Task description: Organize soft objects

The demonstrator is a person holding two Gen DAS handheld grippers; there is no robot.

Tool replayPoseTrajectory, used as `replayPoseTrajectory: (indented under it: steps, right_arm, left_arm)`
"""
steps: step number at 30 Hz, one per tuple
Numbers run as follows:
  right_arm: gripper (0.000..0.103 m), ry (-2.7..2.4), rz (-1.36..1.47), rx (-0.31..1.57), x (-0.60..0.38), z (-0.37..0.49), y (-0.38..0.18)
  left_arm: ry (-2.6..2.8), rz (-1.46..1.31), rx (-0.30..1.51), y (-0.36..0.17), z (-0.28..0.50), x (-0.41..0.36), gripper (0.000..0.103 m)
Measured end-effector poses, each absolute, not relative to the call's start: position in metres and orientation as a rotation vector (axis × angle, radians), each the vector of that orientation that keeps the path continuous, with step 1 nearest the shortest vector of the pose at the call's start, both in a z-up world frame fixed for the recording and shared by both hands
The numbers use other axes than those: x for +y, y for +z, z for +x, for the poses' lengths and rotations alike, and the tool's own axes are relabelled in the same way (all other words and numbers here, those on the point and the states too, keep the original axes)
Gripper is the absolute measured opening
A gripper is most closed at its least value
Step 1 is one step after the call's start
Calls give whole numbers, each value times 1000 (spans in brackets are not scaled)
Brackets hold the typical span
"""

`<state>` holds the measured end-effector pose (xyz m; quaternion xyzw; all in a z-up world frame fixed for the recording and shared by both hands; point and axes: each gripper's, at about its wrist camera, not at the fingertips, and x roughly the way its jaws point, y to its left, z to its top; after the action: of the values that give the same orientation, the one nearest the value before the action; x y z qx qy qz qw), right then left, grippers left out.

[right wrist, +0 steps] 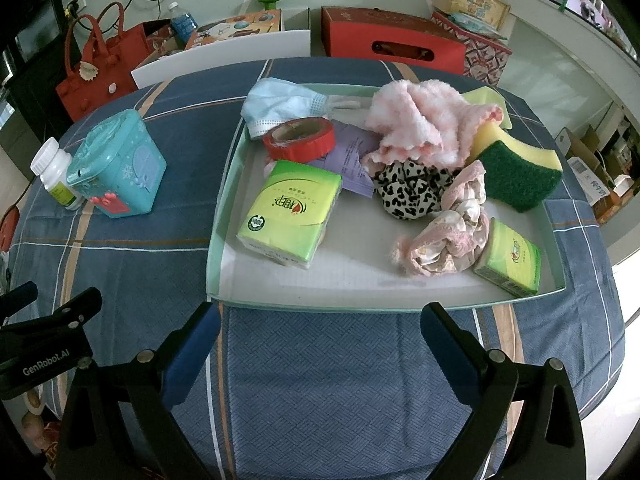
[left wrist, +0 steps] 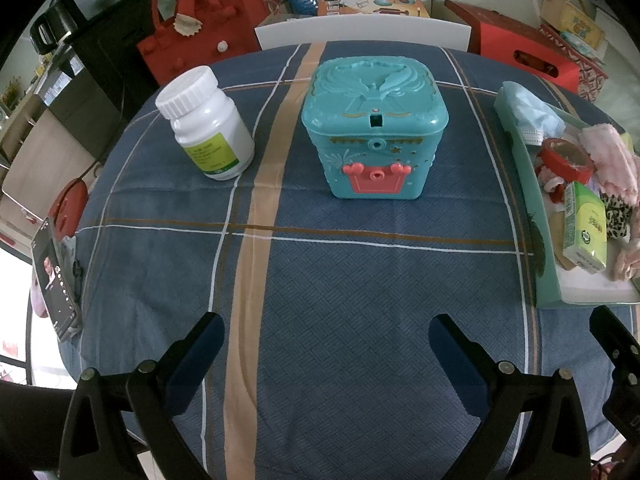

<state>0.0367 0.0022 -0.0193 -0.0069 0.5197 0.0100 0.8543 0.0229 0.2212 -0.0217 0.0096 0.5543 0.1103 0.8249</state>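
Both grippers hang over the near edge of the blue plaid tablecloth (right wrist: pixel 340 380), jaws spread wide and holding nothing. The left gripper (left wrist: pixel 326 344) faces a teal toy box (left wrist: pixel 374 128) with a white pill bottle (left wrist: pixel 206 124) beside it. The right gripper (right wrist: pixel 320 332) sits just short of the tray (right wrist: pixel 224 216), where the soft things lie heaped (fluffy pink cloth (right wrist: pixel 416 120), leopard scrunchie (right wrist: pixel 412 192), sponge (right wrist: pixel 516 168), face mask (right wrist: pixel 280 102), two tissue packs)
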Motion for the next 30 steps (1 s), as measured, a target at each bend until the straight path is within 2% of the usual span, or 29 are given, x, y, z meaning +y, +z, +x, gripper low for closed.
replayPoseTrajectory:
  steps: [30]
  right_arm:
    - [100, 18, -23, 1103, 4, 38, -23]
  left_arm:
    - [232, 14, 1184, -25, 24, 221, 103]
